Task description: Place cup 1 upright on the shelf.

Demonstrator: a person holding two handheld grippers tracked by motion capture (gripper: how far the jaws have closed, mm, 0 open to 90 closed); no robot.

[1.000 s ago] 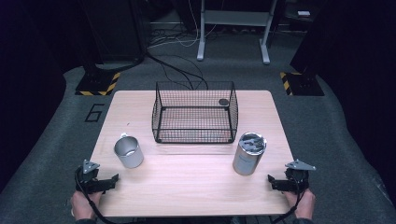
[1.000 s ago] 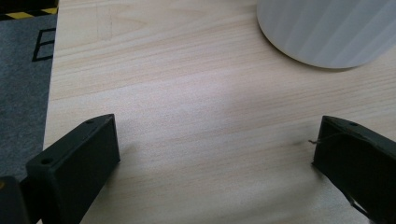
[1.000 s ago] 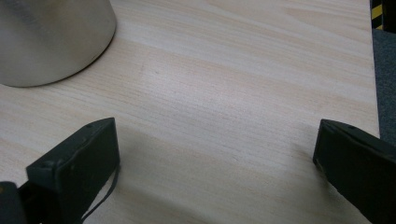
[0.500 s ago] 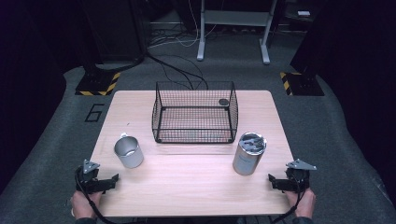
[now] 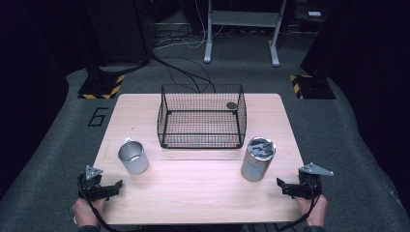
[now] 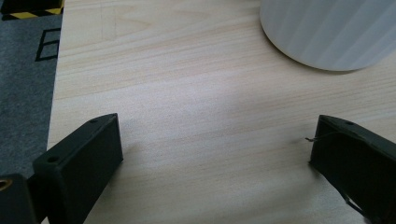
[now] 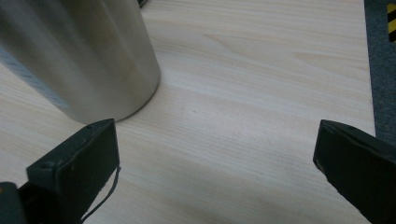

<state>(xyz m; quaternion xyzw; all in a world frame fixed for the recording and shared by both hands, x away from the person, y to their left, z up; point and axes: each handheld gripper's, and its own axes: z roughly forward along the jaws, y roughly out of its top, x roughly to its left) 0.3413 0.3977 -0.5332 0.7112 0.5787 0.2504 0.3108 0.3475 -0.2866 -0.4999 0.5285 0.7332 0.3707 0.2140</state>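
A steel mug [image 5: 133, 157] stands upright on the left of the wooden bench [image 5: 203, 193], its small handle turned toward the far side, while a taller steel canister [image 5: 257, 158] stands on the right with dark pieces lying in its open top that are too small to identify. The left gripper [image 5: 116, 185] rests at the near left corner with its jaws wide apart, pointed across the bench just short of the mug; the right gripper [image 5: 281, 185] sits at the near right corner, jaws likewise spread and empty, facing the canister. Each tool appears parked beside the vessel it would most readily take, suggesting a start position. Between and behind the two vessels sits a black wire basket [image 5: 202, 117], open-topped, with a small dark round object [image 5: 231, 105] near its far right corner, hard to make out through the mesh. In the left gripper view the mug's wall [image 6: 327, 32] is cut off by the frame; the right gripper view crops the canister [image 7: 79, 56] likewise.
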